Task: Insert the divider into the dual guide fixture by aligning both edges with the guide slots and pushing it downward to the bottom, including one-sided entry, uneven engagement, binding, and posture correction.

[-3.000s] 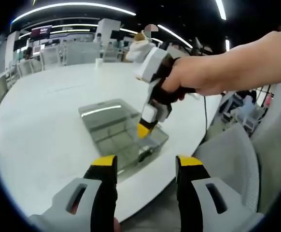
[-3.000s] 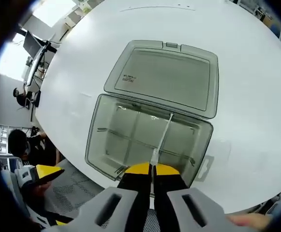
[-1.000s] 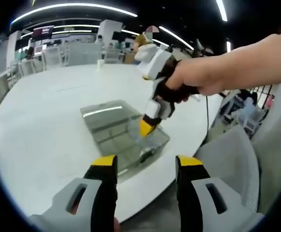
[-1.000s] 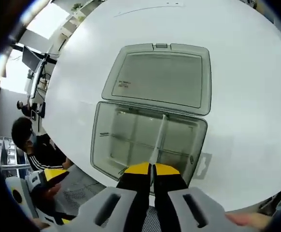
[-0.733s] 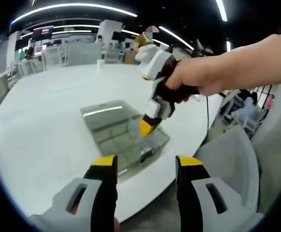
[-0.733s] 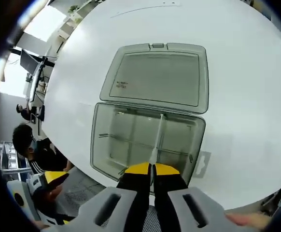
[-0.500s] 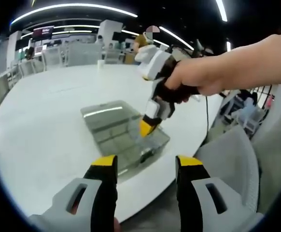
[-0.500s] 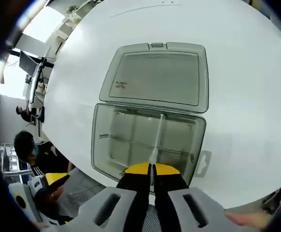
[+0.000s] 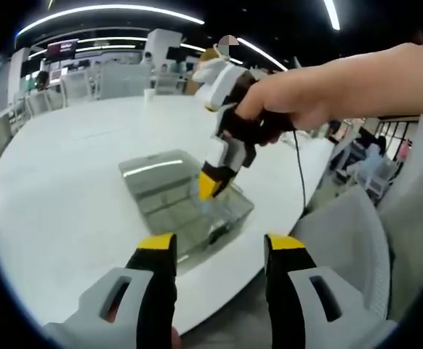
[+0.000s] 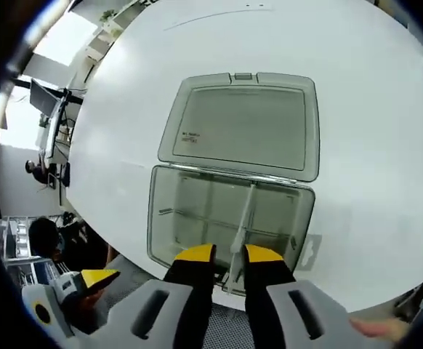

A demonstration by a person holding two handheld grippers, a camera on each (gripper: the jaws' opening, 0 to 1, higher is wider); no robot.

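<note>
On the big round white table (image 10: 386, 131) sits a clear plastic box (image 10: 226, 222) with its hinged lid (image 10: 240, 127) flipped flat open toward 12 o'clock in the right gripper view. The box is near the table edge at 6 o'clock. Inside there's a crosswise partition, and the divider (image 10: 242, 218) stands in the box, running roughly from 12 to 6, a bit tilted.

The right gripper (image 10: 228, 254) hovers at the near wall of the box, yellow-tipped jaws spread a little with a gap between them. The divider's near end sits in that gap, and I can't tell if either jaw touches it. In the left gripper view you can see that same gripper (image 9: 210, 185) coming in from 1 o'clock, held by a hand (image 9: 284, 102), tip pointing down into the box (image 9: 186, 203).

The left gripper (image 9: 219, 254) hangs back off the table edge, jaws wide apart with nothing between them. A grey chair (image 9: 349, 240) is at about 4 o'clock in that view. At 8 o'clock in the right gripper view the left gripper's yellow tip (image 10: 95, 280) pokes in.
</note>
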